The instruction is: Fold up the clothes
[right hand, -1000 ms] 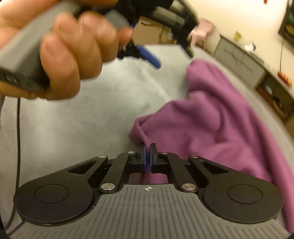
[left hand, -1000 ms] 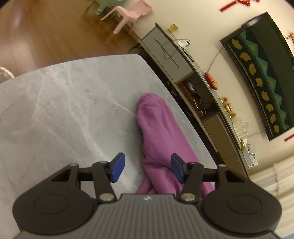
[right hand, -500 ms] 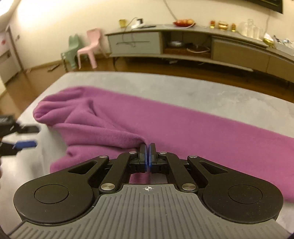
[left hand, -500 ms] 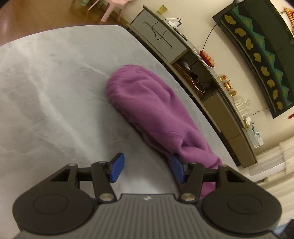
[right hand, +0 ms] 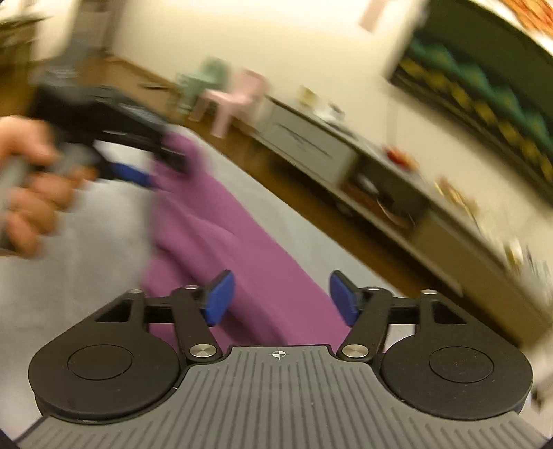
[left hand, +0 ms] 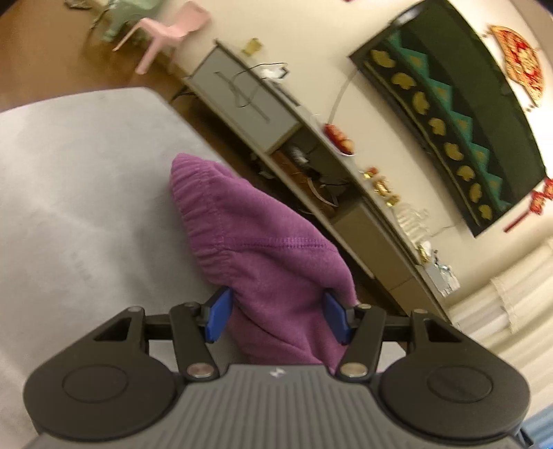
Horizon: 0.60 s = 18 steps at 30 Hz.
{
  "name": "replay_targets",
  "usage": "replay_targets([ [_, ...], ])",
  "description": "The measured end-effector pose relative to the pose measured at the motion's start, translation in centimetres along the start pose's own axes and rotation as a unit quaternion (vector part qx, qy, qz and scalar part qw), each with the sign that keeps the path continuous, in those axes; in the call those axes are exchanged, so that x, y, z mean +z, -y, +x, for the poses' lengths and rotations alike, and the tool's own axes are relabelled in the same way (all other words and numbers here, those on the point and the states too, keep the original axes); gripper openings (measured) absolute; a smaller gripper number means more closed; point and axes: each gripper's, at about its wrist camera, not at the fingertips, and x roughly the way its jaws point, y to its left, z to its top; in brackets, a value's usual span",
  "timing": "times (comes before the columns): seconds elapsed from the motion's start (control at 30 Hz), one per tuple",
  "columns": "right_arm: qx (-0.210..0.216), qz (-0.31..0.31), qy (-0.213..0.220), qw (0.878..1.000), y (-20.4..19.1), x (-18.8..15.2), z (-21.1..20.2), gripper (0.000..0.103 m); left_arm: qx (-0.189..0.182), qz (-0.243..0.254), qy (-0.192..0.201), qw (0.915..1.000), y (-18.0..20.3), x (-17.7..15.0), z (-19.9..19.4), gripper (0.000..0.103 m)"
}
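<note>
A purple fleece garment (left hand: pixel 262 248) lies stretched along the grey marble table (left hand: pixel 69 193), close to its far edge. In the left wrist view its elastic-hemmed end bunches up between the blue pads of my left gripper (left hand: pixel 276 319). The jaws stand apart around the cloth and do not squeeze it. In the right wrist view my right gripper (right hand: pixel 281 297) hovers just over the garment (right hand: pixel 221 235). Its jaws are opening, with nothing pinched between the pads. The same blurred view shows my left gripper (right hand: pixel 155 169) at the garment's far end, held by a hand (right hand: pixel 31 193).
The table's edge runs just beyond the garment. Past it stands a long low TV console (left hand: pixel 311 165) with small items, under a dark screen on the wall (left hand: pixel 449 114). A pink child's chair (left hand: pixel 169 31) stands on the wooden floor. Bare tabletop (right hand: pixel 86 276) lies left of the garment.
My right gripper has let go of the fold it pinched and opened wide. My left gripper moved across the table to the garment's hemmed end, which now sits between its fingers.
</note>
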Motion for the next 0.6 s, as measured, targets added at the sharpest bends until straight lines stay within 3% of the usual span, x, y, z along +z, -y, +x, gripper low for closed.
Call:
replay_targets([
  [0.1, 0.015, -0.105, -0.016, 0.994, -3.5, 1.2, 2.6, 0.072, -0.035, 0.003, -0.002, 0.9994, 0.3, 0.1, -0.1, 0.057],
  [0.13, 0.017, -0.133, -0.029, 0.991, -4.3, 1.4, 3.9, 0.062, -0.042, 0.003, -0.001, 0.9991, 0.2, 0.1, -0.2, 0.057],
  [0.2, 0.033, -0.127, -0.064, 0.989, -4.0, 2.0, 6.3, 0.005, -0.052, -0.003, 0.002, 0.9986, -0.1, 0.2, -0.6, 0.057],
  [0.23, 0.043, -0.095, -0.074, 0.992, -3.0, 2.5, 7.0, 0.0, -0.058, -0.012, 0.005, 0.9982, -0.4, 0.3, -0.9, 0.058],
  [0.33, 0.072, 0.066, -0.047, 0.994, 2.0, 4.3, 6.0, 0.0, -0.072, -0.042, 0.027, 0.9962, -1.0, 0.3, -2.0, 0.065],
  [0.43, 0.098, 0.21, -0.022, 0.973, 6.6, 5.5, 5.1, 0.0, -0.093, -0.087, 0.038, 0.9911, -2.1, -1.2, -3.0, 0.071],
  [0.53, 0.126, 0.291, -0.022, 0.948, 9.3, 5.6, 5.6, 0.0, -0.14, -0.167, 0.014, 0.9759, -3.2, -3.2, -3.4, 0.071],
  [0.6, 0.128, 0.314, -0.023, 0.941, 9.8, 5.5, 5.8, 0.0, -0.163, -0.218, 0.008, 0.9622, -3.7, -4.4, -3.7, 0.072],
])
